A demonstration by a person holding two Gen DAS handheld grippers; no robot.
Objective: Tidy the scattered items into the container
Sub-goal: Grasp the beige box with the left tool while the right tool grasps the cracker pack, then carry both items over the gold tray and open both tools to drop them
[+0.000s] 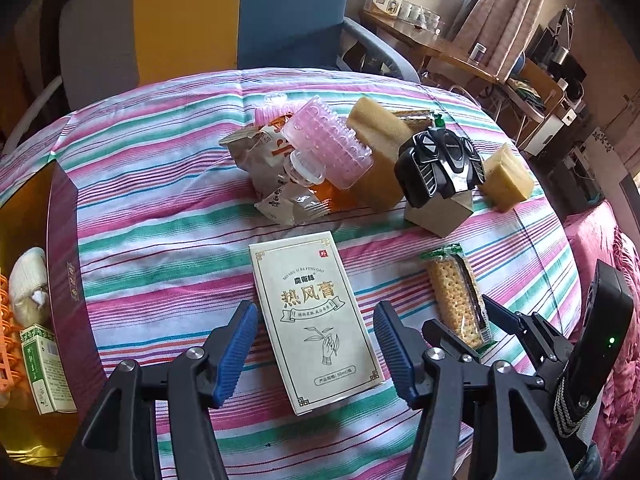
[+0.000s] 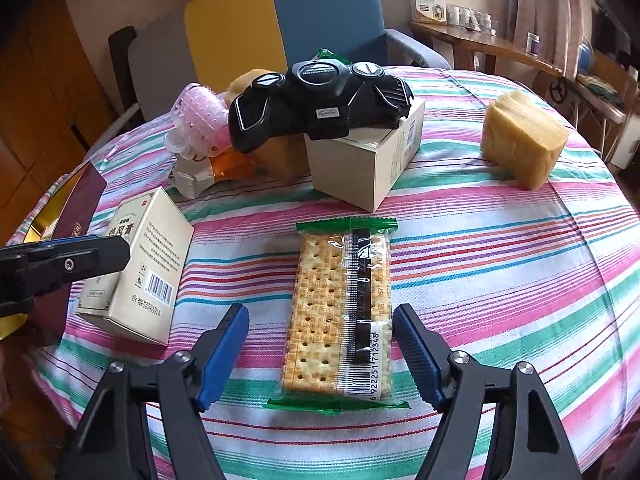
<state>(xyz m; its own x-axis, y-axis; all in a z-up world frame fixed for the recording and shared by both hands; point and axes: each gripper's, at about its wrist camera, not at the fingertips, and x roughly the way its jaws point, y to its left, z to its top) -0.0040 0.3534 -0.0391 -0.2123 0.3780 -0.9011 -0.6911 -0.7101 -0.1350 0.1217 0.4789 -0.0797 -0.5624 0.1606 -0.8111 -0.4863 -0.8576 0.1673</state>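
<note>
left wrist view looks down on a round counter under a striped cloth, where the left tool hangs with its blue-padded jaws wide apart on either side of a cream medicine box lying flat; the jaws do not touch it and hold nothing. at the counter's left edge sits the container, a dark red box with a gold lining, already holding a small green box and a white bundle. right wrist view shows the right tool equally wide open, empty, straddling a cracker packet. further back lie pink hair rollers, sponge blocks and a black gadget on a carton. sorting looks partway along: each tool seems lined up for a pick, which would call for lowering, closing squarely on the item's long sides, then carrying it left to the container.
</note>
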